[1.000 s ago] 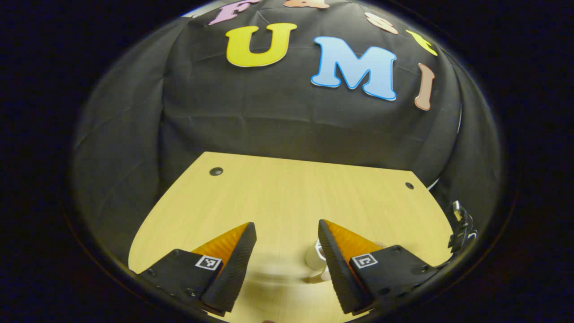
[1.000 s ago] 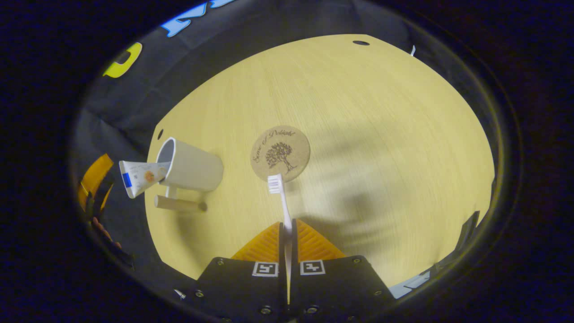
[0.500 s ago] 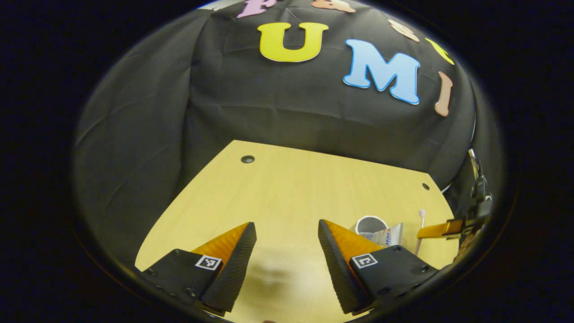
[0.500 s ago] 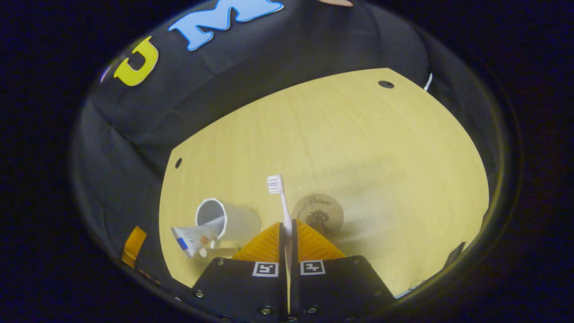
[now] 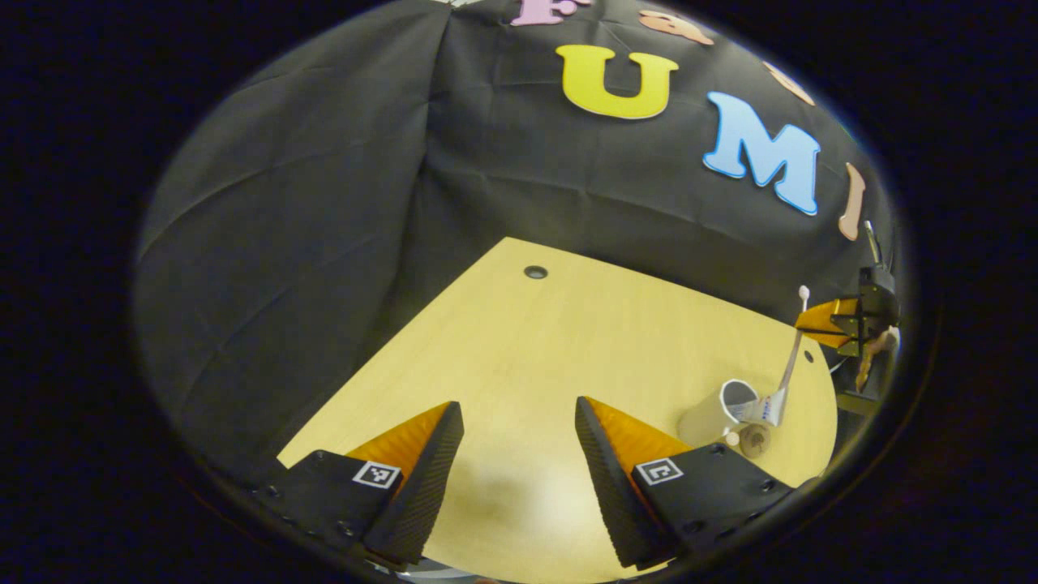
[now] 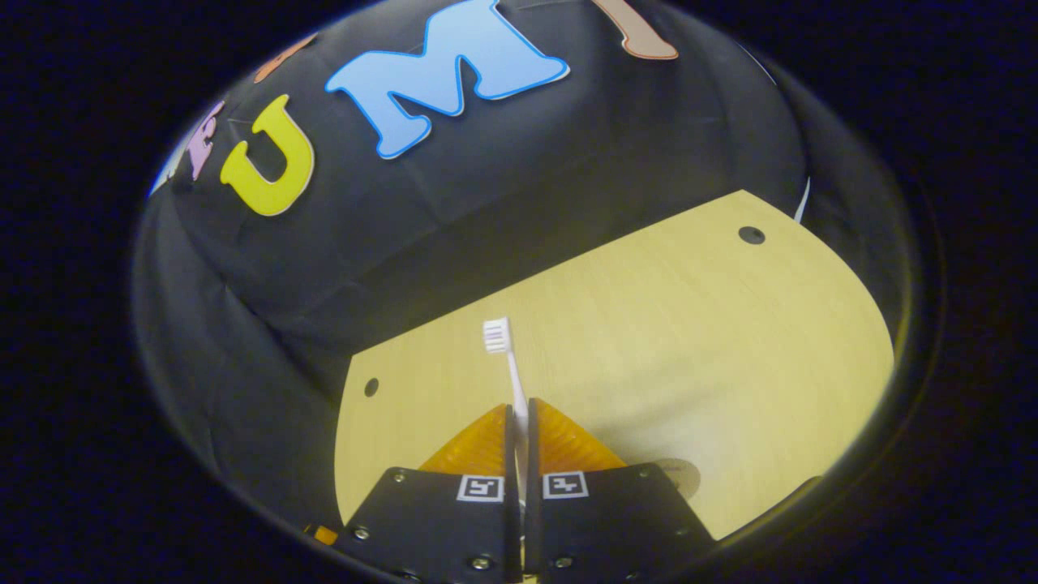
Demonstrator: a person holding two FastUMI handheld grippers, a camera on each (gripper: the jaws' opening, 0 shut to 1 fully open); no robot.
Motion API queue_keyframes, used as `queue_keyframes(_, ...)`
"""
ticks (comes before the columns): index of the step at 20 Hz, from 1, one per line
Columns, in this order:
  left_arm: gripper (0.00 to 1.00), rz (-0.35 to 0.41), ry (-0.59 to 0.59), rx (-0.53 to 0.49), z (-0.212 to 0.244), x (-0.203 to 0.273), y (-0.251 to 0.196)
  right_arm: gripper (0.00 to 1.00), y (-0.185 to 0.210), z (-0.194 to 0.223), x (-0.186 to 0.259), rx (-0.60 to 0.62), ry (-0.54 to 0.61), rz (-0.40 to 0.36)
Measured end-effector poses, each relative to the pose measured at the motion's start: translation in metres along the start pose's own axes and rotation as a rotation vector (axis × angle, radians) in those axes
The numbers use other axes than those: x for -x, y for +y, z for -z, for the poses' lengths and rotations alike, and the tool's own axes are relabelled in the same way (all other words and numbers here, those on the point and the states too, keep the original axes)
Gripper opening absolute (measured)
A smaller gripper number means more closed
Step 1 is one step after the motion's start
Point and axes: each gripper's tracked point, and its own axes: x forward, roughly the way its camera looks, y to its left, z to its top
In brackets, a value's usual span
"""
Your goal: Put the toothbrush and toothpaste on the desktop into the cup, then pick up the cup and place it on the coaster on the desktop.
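1. Since the earlier frames the right gripper (image 6: 518,410) has tipped upward: the cup and toothpaste have dropped out of the right gripper view and the coaster (image 6: 679,477) has slid down to the bottom, half hidden behind the gripper body
2. In the left gripper view the cup (image 5: 715,414) has shifted from just beside the right finger out toward the desktop's (image 5: 568,341) right edge
3. The left gripper (image 5: 519,442) hangs over the near-left part of the desktop, its fingers spread wide with nothing between them
4. The cup stands near the right edge of the desktop, with the toothpaste (image 5: 766,408) leaning out of its mouth
5. A small round thing, perhaps the coaster, lies touching or just beside the cup; too small to tell
6. Above the cup, the right gripper (image 5: 831,323) holds the toothbrush (image 5: 791,357), which slants down toward the cup's rim
7. In the right gripper view the fingers are pressed together on the toothbrush (image 6: 507,365) handle, bristle head pointing up and forward over the desktop's (image 6: 689,324) far edge
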Motion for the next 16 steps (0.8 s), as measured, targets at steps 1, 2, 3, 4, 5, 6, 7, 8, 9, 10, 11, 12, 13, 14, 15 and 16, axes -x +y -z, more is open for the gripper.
queue_keyframes(1, 0.9, -0.022, 0.0, 0.01, 0.0, 0.002, 0.014, 0.04, 0.009, 0.001, -0.005, 0.002, -0.013, -0.01)
queue_keyframes(2, 0.9, -0.045, -0.001, 0.02, 0.0, 0.005, 0.026, 0.03, 0.019, 0.001, -0.009, 0.004, -0.025, -0.027)
queue_keyframes(3, 0.9, -0.065, -0.001, 0.03, 0.001, 0.006, 0.037, 0.04, 0.028, 0.003, -0.014, 0.006, -0.03, -0.046)
queue_keyframes(4, 0.9, -0.082, 0.002, 0.04, 0.002, 0.007, 0.047, 0.04, 0.038, 0.007, -0.017, 0.011, -0.034, -0.069)
queue_keyframes(5, 0.9, -0.095, 0.006, 0.052, 0.003, 0.009, 0.055, 0.04, 0.045, 0.012, -0.02, 0.024, -0.034, -0.087)
queue_keyframes(6, 0.9, -0.106, 0.009, 0.063, 0.005, 0.011, 0.061, 0.04, 0.052, 0.018, -0.021, 0.044, -0.034, -0.106)
queue_keyframes(7, 0.9, -0.115, 0.011, 0.073, 0.006, 0.013, 0.065, 0.04, 0.058, 0.024, -0.023, 0.068, -0.034, -0.122)
queue_keyframes(8, 0.91, -0.121, 0.013, 0.08, 0.007, 0.014, 0.069, 0.03, 0.062, 0.029, -0.023, 0.095, -0.033, -0.139)
queue_keyframes(9, 0.91, -0.124, 0.013, 0.083, 0.008, 0.015, 0.071, 0.03, 0.064, 0.034, -0.025, 0.122, -0.033, -0.152)
queue_keyframes(10, 0.91, -0.128, 0.013, 0.083, 0.009, 0.017, 0.072, 0.04, 0.065, 0.037, -0.026, 0.146, -0.039, -0.164)
queue_keyframes(11, 0.9, -0.129, 0.012, 0.083, 0.009, 0.018, 0.071, 0.04, 0.066, 0.04, -0.025, 0.171, -0.043, -0.175)
queue_keyframes(12, 0.91, -0.128, 0.013, 0.084, 0.008, 0.019, 0.07, 0.04, 0.065, 0.043, -0.024, 0.197, -0.044, -0.179)
queue_keyframes(13, 0.9, -0.129, 0.013, 0.084, 0.007, 0.02, 0.069, 0.04, 0.062, 0.048, -0.024, 0.221, -0.044, -0.181)
queue_keyframes(14, 0.91, -0.127, 0.011, 0.085, 0.009, 0.02, 0.068, 0.04, 0.061, 0.051, -0.022, 0.24, -0.049, -0.189)
queue_keyframes(15, 0.91, -0.124, 0.01, 0.085, 0.01, 0.02, 0.066, 0.04, 0.059, 0.055, -0.019, 0.253, -0.05, -0.195)
queue_keyframes(16, 0.91, -0.12, 0.01, 0.083, 0.012, 0.021, 0.065, 0.04, 0.058, 0.056, -0.015, 0.263, -0.068, -0.203)
